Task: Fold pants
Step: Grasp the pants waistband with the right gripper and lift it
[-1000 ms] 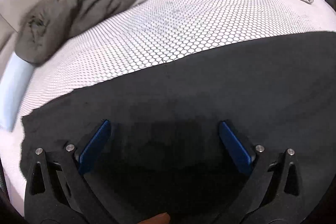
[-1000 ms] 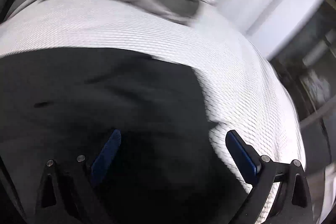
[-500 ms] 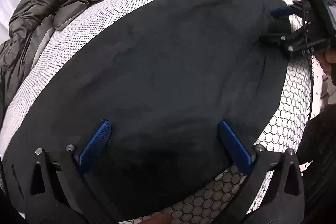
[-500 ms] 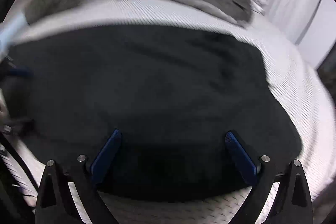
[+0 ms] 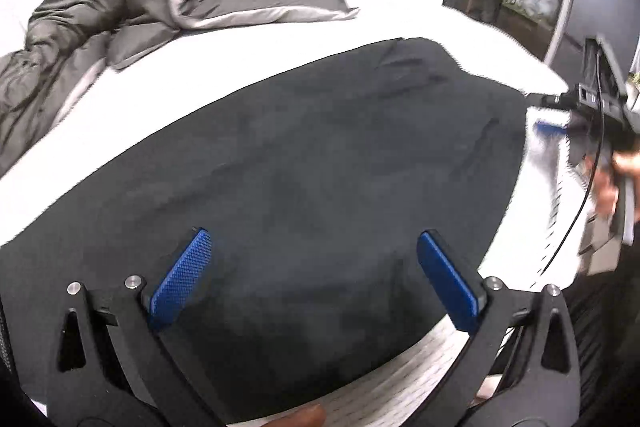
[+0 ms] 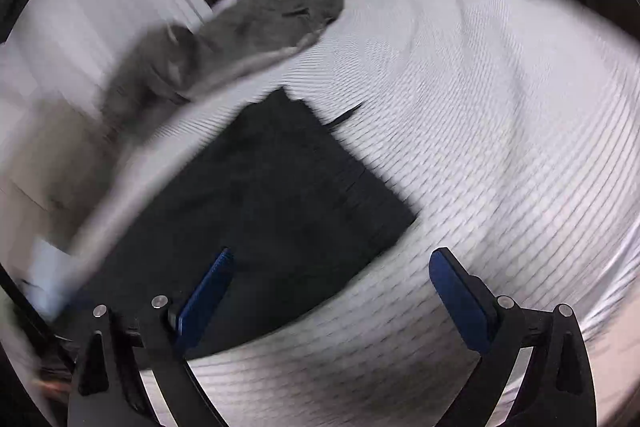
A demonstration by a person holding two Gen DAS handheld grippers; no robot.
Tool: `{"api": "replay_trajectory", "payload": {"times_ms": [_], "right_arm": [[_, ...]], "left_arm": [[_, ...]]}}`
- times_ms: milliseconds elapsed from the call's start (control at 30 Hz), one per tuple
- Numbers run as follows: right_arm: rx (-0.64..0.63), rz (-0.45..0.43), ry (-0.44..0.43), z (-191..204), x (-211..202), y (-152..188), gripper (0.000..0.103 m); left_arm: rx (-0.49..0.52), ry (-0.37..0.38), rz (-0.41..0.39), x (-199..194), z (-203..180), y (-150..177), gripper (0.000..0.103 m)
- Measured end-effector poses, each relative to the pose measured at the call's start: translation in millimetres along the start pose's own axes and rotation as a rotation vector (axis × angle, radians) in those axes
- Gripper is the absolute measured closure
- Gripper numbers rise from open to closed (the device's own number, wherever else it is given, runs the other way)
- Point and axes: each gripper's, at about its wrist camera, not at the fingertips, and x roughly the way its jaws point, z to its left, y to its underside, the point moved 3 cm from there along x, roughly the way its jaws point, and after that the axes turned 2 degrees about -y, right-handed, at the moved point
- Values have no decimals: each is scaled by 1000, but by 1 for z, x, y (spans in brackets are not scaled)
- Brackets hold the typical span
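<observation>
Black pants [image 6: 280, 195] flat on white bedsheet [image 6: 500, 131] (blurred), spread-fingered right hand-held gripper [image 6: 328, 291] above.

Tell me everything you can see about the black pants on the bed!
The black pants look like soft, matte cloth, spread flat on the white patterned bedsheet. A few shallow creases and a slanted, pocket-like seam show near one end. The right wrist view shows a squared end with a thin strand poking out. The open left gripper hangs over them, holding nothing; the open right gripper sits at their edge. The grey duvet lies apart.

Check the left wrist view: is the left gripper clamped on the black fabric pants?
No, the left gripper stands wide open above the black fabric pants, which lie flat on the white bed.
</observation>
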Motion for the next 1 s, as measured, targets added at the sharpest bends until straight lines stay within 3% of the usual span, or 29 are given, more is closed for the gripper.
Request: {"api": "replay_trajectory", "payload": {"times_ms": [67,233,300,333,467,533,600,767,1000], "right_arm": [[118,27,-116,-8,4,7,16],[246,5,-230,-24,33,-16,19],[243,-24,-234,-32,52,-54,31],[238,-38,-220,-32,61,-59,50],[186,-60,-180,-18,73,-75,80],[140,-93,-195,-7,61,-80,85],[109,-117,-225,7,52,-84,86],[-84,-133,-321,84,27,-80,88],[-409,-12,-491,261,54,-38,89]], "left_arm": [[25,8,8,12,-21,-6,1],[96,-53,126,54,-64,0,0],[106,-72,119,57,-72,1,0],[102,-71,120,58,-71,1,0],[39,-22,111,56,-61,2,1],[-2,13,108,48,-51,5,1],[-45,10,82,34,-24,6,1],[-205,-88,19,-11,67,20,1],[-560,-227,-92,-85,219,65,1]]}}
